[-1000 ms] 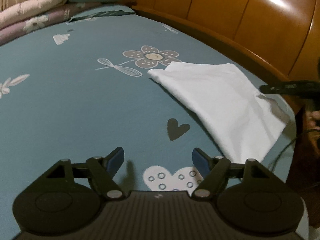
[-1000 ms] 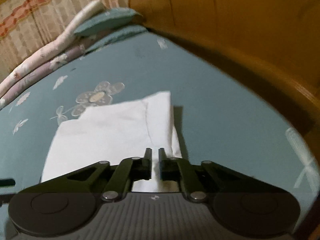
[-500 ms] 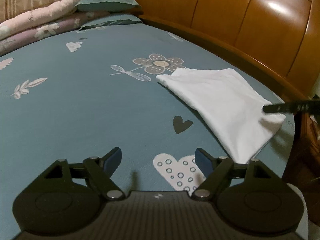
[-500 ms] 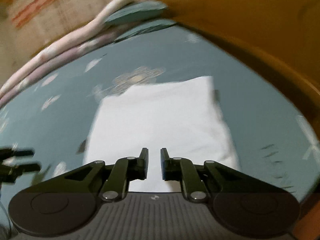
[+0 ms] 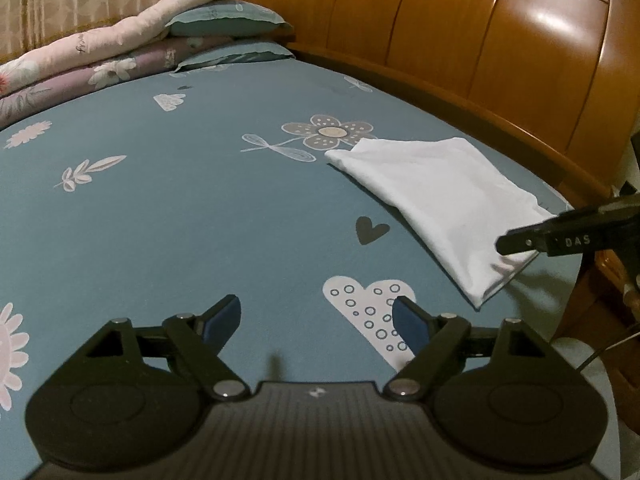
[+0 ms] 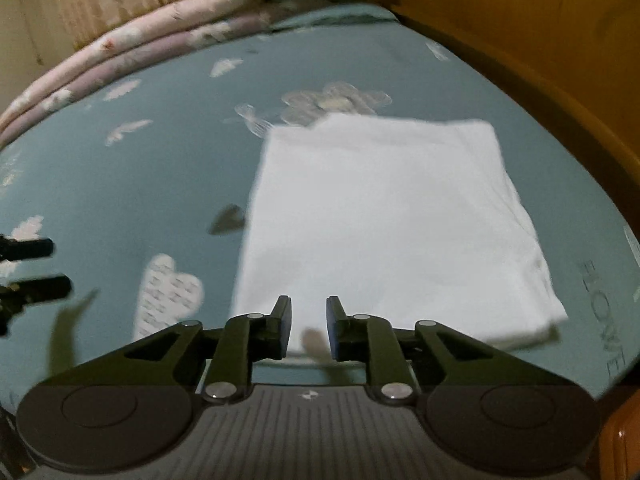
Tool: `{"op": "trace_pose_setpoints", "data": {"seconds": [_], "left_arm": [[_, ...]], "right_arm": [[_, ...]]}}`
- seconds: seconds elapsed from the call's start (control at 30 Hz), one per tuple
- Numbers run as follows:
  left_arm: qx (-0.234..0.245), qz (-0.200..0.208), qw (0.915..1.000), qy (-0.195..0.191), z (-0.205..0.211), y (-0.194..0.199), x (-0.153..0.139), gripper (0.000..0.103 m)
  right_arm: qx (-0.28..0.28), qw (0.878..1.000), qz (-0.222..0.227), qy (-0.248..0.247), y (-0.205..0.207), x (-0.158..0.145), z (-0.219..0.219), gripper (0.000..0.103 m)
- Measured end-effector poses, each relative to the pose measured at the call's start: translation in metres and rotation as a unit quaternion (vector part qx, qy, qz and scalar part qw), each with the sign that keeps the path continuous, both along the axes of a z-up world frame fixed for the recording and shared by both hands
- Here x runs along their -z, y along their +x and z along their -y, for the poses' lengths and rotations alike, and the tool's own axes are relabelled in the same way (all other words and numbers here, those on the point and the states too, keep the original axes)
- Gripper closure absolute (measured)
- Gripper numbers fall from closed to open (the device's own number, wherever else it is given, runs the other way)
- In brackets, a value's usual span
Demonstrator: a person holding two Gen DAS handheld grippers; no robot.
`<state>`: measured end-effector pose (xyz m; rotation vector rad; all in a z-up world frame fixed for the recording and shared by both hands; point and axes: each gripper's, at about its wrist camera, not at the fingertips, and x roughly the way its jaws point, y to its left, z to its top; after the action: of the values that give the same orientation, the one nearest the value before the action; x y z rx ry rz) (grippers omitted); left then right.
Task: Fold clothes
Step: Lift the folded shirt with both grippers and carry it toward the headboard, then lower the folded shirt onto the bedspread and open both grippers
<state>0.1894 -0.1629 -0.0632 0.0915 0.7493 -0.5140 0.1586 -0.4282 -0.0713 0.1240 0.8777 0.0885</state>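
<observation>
Right gripper has let go of the folded white garment; the fold looks finished.

At the left, the left gripper (image 5: 316, 320) hovers over the bare blue bedsheet (image 5: 180, 220), its jaws wide apart and holding nothing, as before. The white garment (image 6: 384, 216) now lies flat as a neat rectangle near the wooden headboard (image 5: 500, 40). The right gripper (image 6: 307, 328), which one second ago was pinched on the cloth edge, has its jaws parted a little and empty, just above the near edge. I judge this piece is done.

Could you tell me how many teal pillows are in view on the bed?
2, stacked by the headboard: the upper pillow on the folded quilts, the lower pillow on the sheet. Others may be hidden.
</observation>
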Motion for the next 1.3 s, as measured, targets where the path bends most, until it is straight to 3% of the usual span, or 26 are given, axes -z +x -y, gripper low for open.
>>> {"op": "trace_pose_setpoints", "data": {"seconds": [0.2, 0.47, 0.97, 1.3], "left_arm": [[-0.013, 0.003, 0.9999, -0.001, -0.012, -0.002, -0.002, 0.019], [-0.023, -0.001, 0.9997, -0.007, -0.022, 0.005, 0.002, 0.019], [-0.023, -0.009, 0.9997, -0.005, -0.022, 0.015, 0.010, 0.019], [-0.029, -0.020, 0.9994, 0.000, -0.024, 0.031, 0.021, 0.019]], "right_arm": [[-0.026, 0.999, -0.019, -0.016, 0.012, 0.012, -0.027, 0.081], [-0.019, 0.999, -0.032, -0.035, 0.012, 0.020, -0.040, 0.081], [-0.027, 0.996, 0.015, -0.085, 0.031, -0.005, -0.049, 0.081], [-0.014, 0.995, 0.031, -0.091, 0.075, 0.007, -0.045, 0.081]]}}
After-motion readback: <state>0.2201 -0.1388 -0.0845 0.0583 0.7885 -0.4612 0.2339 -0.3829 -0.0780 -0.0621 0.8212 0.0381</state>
